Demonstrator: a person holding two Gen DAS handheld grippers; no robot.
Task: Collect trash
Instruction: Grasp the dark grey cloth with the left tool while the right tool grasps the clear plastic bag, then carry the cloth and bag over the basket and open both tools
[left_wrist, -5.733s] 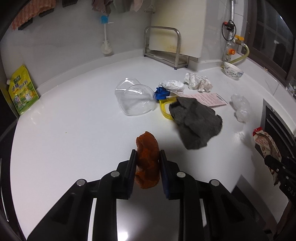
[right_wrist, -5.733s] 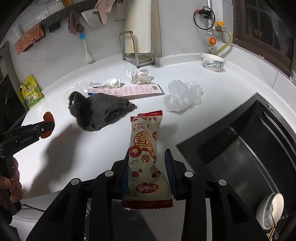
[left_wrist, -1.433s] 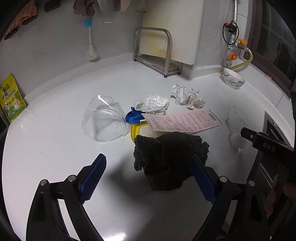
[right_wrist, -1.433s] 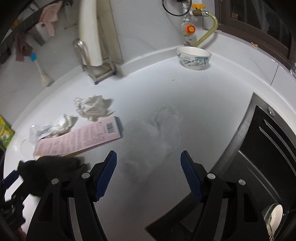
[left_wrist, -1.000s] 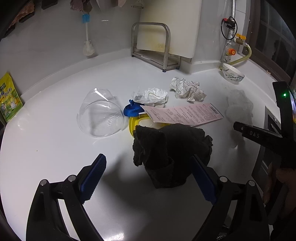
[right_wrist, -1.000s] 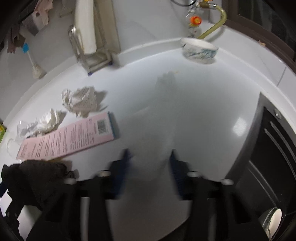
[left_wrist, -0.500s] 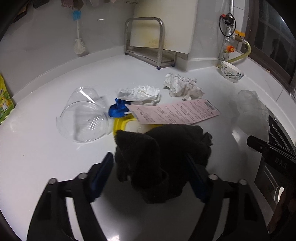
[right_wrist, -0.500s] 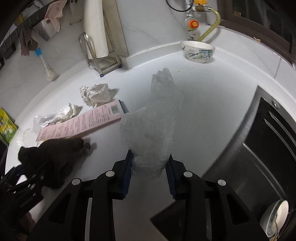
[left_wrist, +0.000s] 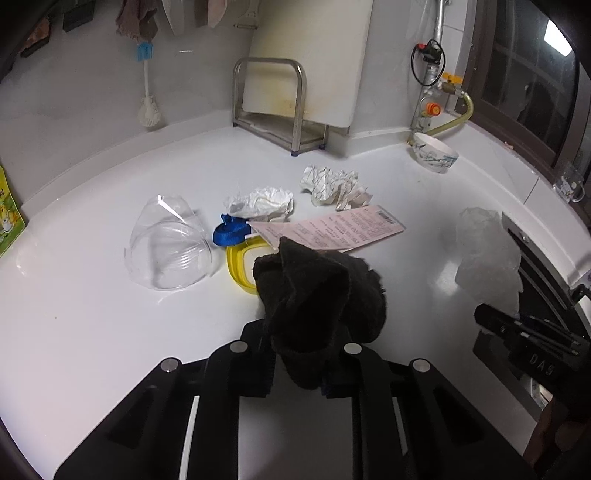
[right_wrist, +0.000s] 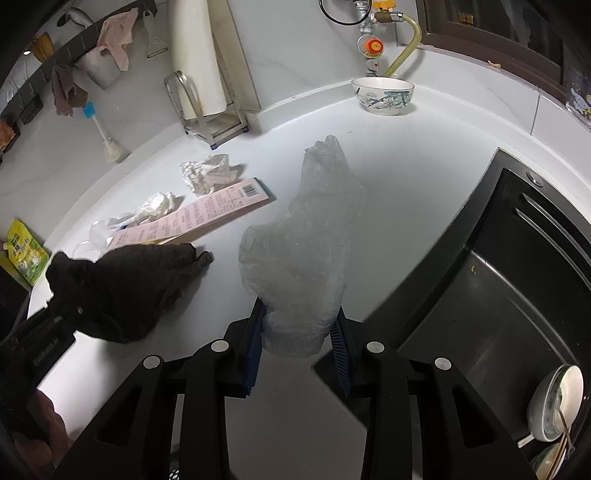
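The left tongs (left_wrist: 295, 363) are clenched on a dark cloth (left_wrist: 319, 295), lifted off the surface (left_wrist: 92, 314). The right tongs (right_wrist: 299, 345) grip a clear plastic bag (right_wrist: 301, 251), which stands up ahead of them, probably for carrying both to a bin. Paper scraps (left_wrist: 334, 184) lie farther ahead.

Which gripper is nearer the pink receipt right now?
Left. The left gripper, holding the dark cloth, sits just short of the pink receipt; the right gripper is off toward the sink.
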